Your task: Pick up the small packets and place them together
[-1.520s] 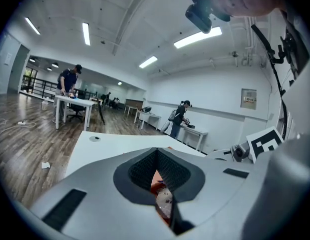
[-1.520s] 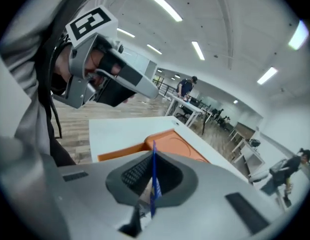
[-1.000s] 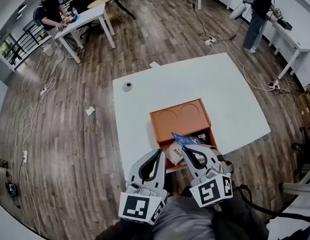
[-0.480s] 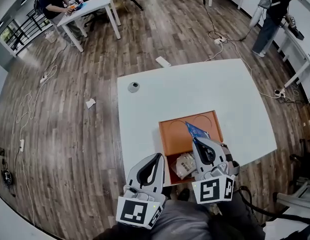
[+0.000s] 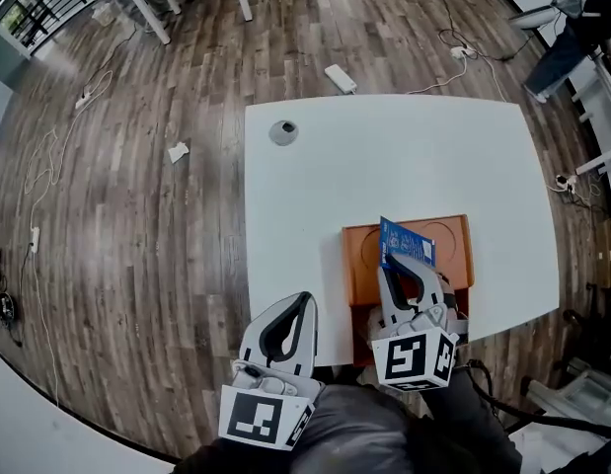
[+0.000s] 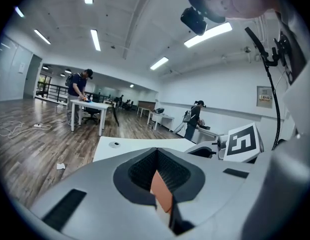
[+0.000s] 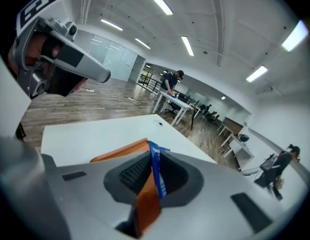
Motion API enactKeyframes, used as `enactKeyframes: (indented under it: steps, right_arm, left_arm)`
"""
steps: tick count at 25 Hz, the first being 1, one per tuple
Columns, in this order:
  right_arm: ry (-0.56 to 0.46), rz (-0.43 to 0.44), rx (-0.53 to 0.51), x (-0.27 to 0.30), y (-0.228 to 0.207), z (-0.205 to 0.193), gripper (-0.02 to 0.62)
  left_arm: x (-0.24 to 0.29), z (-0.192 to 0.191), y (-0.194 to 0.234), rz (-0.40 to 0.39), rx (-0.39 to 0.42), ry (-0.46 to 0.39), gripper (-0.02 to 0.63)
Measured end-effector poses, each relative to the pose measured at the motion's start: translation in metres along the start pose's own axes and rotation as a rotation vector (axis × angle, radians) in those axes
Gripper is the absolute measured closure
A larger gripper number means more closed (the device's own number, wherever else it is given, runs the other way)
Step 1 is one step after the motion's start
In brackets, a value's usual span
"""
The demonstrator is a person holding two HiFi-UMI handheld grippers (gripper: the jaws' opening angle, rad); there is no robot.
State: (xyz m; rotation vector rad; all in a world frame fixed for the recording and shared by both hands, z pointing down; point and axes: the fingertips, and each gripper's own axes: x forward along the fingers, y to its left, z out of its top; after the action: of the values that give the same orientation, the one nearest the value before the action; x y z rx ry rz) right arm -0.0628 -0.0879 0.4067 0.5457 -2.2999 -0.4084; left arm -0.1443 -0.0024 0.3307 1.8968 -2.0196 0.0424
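Flat blue packet [image 5: 407,242] with pale print: stands on edge in the right gripper [image 5: 402,262], upper part sticking out past the tips. In the right gripper view the packet [image 7: 156,171] runs edge-on down the slot between the black pads. Right gripper [image 7: 151,153] is closed on it; its jaws have just been opening a little, with the packet between them and upright.

In the head view the packet is over an orange rectangular tray [image 5: 457,255], above the half with two round recesses. The tray's near half is mostly covered by the gripper, so its contents cannot be made out. The tray [image 7: 119,153] sits near the front right edge of the white table [image 5: 384,156].

Left gripper [image 5: 303,300]: low at the table's near edge, left of the tray and apart from it. In its own view the left gripper [image 6: 156,152] has its tips together and grips nothing I can name.

Small grey round object [image 5: 282,131] sits on the table near the far left corner. Wood plank floor [image 5: 137,215] all round, with a crumpled white scrap [image 5: 177,151] lying on it.
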Motion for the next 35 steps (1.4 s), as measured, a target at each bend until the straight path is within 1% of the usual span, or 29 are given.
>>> enactKeyframes:
  steps: [3, 6, 7, 9, 12, 15, 17, 18, 20, 21, 22, 24, 25, 30, 35]
  right_arm:
    - [0.007, 0.071, 0.015, 0.007, 0.014, 0.000, 0.521]
    - [-0.014, 0.160, 0.049, 0.008, 0.030, 0.004, 0.412]
    - [-0.030, 0.174, 0.062, 0.007, 0.032, 0.007, 0.408]
    - [-0.072, 0.168, 0.083, 0.001, 0.031, 0.015, 0.407]
    - [-0.133, 0.116, 0.087, -0.014, 0.022, 0.029, 0.407]
    - [-0.147, 0.075, 0.050, -0.036, 0.016, 0.031, 0.407]
    - [-0.141, 0.054, 0.048, -0.055, 0.013, 0.023, 0.408]
    - [-0.133, 0.039, 0.057, -0.064, 0.010, 0.017, 0.410]
    - [-0.110, 0.001, 0.083, -0.083, 0.004, 0.000, 0.438]
    - [-0.098, -0.014, 0.097, -0.092, 0.003, -0.010, 0.463]
    - [-0.088, -0.024, 0.111, -0.101, 0.002, -0.021, 0.506]
    - [-0.072, -0.021, 0.142, -0.114, 0.004, -0.039, 0.579]
    - [-0.065, -0.012, 0.157, -0.119, 0.007, -0.047, 0.589]
    - [0.027, 0.051, 0.209, -0.120, 0.030, -0.080, 0.589]
    - [0.060, 0.118, 0.211, -0.109, 0.042, -0.082, 0.589]
  left_arm:
    - [-0.002, -0.003, 0.005, 0.007, -0.010, 0.006, 0.604]
    - [-0.006, -0.005, 0.006, 0.015, -0.014, 0.006, 0.604]
    - [-0.008, -0.005, 0.005, 0.018, -0.012, 0.003, 0.604]
    - [-0.014, -0.004, 0.003, 0.023, -0.005, -0.006, 0.604]
    - [-0.025, 0.001, -0.002, 0.025, 0.008, -0.029, 0.604]
    - [-0.036, 0.008, -0.017, 0.012, 0.020, -0.061, 0.604]
    - [-0.042, 0.013, -0.034, -0.008, 0.031, -0.081, 0.604]
    - [-0.045, 0.014, -0.043, -0.021, 0.039, -0.088, 0.604]
    - [-0.051, 0.011, -0.063, -0.050, 0.050, -0.090, 0.604]
    - [-0.053, 0.007, -0.073, -0.064, 0.051, -0.086, 0.604]
    - [-0.055, 0.003, -0.084, -0.077, 0.050, -0.081, 0.604]
    - [-0.059, -0.004, -0.101, -0.100, 0.048, -0.069, 0.604]
    - [-0.060, -0.008, -0.107, -0.109, 0.048, -0.063, 0.604]
    - [-0.064, -0.022, -0.117, -0.120, 0.040, -0.030, 0.604]
    - [-0.062, -0.020, -0.110, -0.110, 0.039, -0.030, 0.604]
